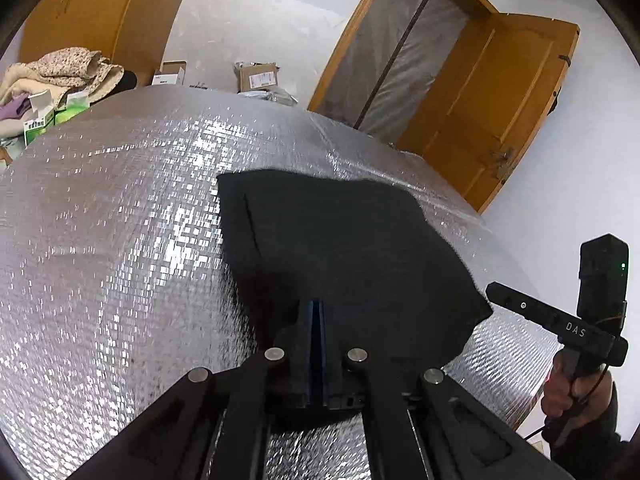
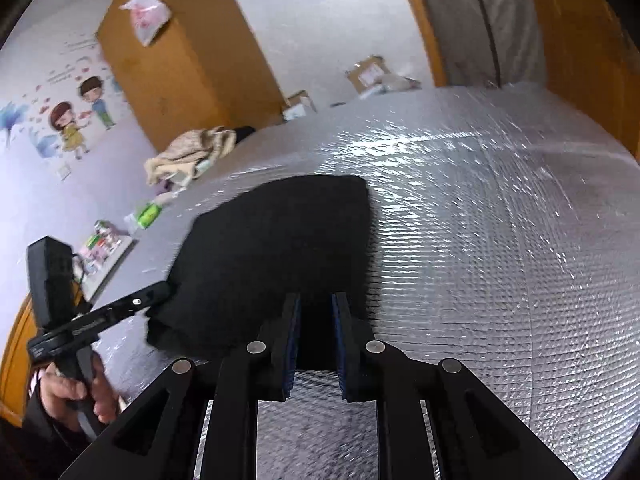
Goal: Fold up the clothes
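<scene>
A folded black garment (image 1: 344, 248) lies flat on the silver foil-covered surface (image 1: 120, 248), toward its near edge. The left gripper (image 1: 317, 308) sits at the garment's near edge, fingers pressed together; whether cloth is pinched between them cannot be told. The right gripper (image 2: 316, 304) stands over the near edge, fingers spread, gripping nothing.

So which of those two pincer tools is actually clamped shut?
The left gripper: its blue pads are pressed together at the near edge of the black cloth. The right gripper shows a clear gap between its fingers.
</scene>
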`<state>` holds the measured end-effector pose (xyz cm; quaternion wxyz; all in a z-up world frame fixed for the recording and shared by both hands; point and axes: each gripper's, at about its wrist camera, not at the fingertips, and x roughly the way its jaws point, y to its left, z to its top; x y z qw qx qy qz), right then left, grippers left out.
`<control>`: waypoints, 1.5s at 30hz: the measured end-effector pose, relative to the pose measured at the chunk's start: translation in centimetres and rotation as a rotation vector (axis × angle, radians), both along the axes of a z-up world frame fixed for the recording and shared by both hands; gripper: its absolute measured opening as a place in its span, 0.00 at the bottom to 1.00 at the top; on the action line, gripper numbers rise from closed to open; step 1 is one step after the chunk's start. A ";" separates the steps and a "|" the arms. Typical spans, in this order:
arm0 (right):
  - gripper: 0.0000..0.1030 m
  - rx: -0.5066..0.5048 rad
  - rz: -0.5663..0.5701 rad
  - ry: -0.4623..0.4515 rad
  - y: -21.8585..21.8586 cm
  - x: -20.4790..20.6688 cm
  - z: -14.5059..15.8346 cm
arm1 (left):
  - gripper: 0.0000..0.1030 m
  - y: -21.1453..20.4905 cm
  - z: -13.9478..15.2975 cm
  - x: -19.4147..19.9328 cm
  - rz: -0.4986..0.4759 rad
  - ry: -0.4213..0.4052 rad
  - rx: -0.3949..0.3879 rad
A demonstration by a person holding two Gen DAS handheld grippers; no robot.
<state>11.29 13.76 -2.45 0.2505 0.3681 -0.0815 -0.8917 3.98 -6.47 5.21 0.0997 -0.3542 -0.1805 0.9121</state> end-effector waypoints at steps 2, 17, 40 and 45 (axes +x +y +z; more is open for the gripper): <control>0.15 0.044 0.001 -0.015 -0.3 -0.2 -1.0 | 0.02 -0.2 -0.6 0.3 0.006 0.008 0.022; 0.14 0.028 -0.043 -0.028 -0.2 -0.4 -3.0 | 0.02 -0.4 -1.2 0.8 0.010 0.034 0.036; 0.42 -0.015 -0.030 -0.060 1.0 -0.8 -1.3 | 0.10 0.8 1.8 1.4 0.023 0.052 -0.095; 0.51 -0.064 -0.038 -0.055 2.1 -1.3 -0.3 | 0.17 0.6 2.9 1.2 0.069 0.070 -0.137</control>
